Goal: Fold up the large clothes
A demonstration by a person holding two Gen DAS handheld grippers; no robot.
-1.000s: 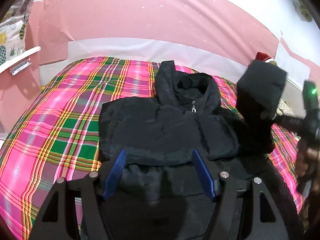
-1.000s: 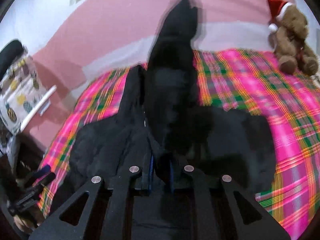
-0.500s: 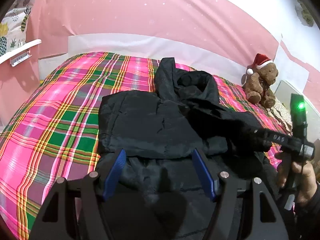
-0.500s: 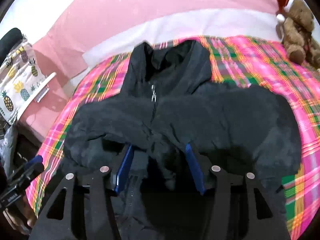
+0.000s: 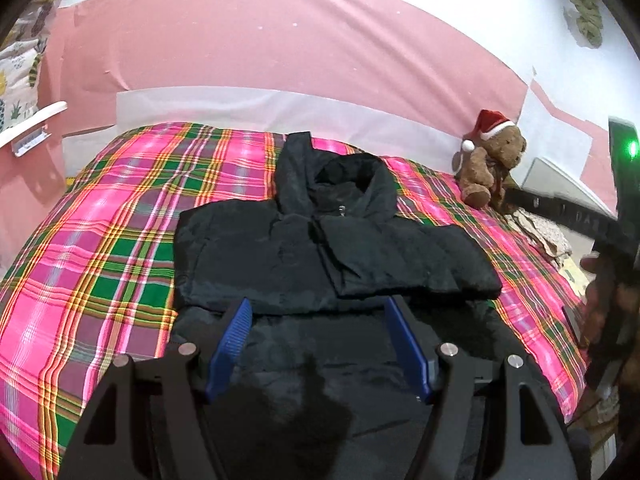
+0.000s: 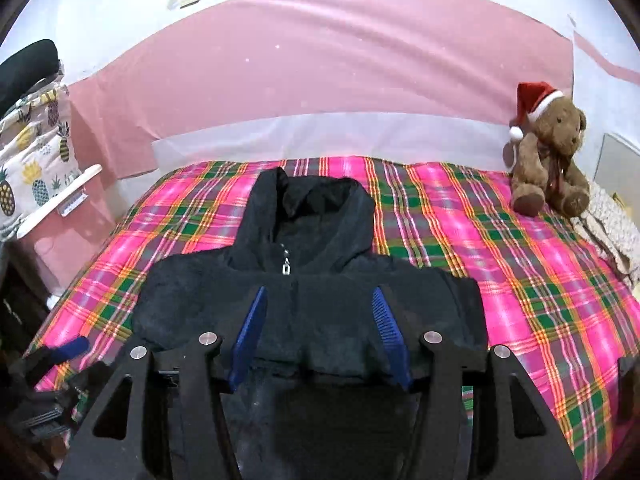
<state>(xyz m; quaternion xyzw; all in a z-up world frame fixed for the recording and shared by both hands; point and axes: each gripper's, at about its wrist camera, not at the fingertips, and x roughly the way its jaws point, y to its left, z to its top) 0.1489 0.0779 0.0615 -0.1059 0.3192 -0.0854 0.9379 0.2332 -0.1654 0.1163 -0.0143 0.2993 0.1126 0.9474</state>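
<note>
A black hooded jacket (image 6: pixel 312 304) lies flat on a bed covered with a pink, green and orange plaid blanket (image 6: pixel 500 264). The jacket sits near the middle of the bed, hood (image 6: pixel 308 216) pointing toward the far wall, its zipper closed with a small silver pull (image 6: pixel 286 268) showing just below the hood opening. Both sleeves are folded inward across the chest, so the upper body forms a compact dark rectangle; in the left wrist view the sleeve on the right of the picture (image 5: pixel 404 260) lies on top, overlapping the other. The lower part of the jacket runs toward the near edge of the bed, under both cameras. The left tongs (image 5: pixel 318 350) hang over the jacket's lower half with their blue fingers (image 5: pixel 230 344) spread wide and nothing gripped between them. The right tongs (image 6: pixel 318 334) are likewise spread wide above the folded chest area, their blue fingers (image 6: pixel 386 332) apart and gripping nothing. In the left wrist view the right tool shows at the right edge with a green light (image 5: pixel 632 148), held by a person's hand (image 5: pixel 612 296). A brown teddy bear (image 6: pixel 548 160) in a red and white Santa hat sits on the far right corner of the bed. Behind the bed is a pink wall covering (image 6: pixel 320 68) with a pale band along its base. At the far left hangs a pineapple-print fabric (image 6: pixel 32 168).
</note>
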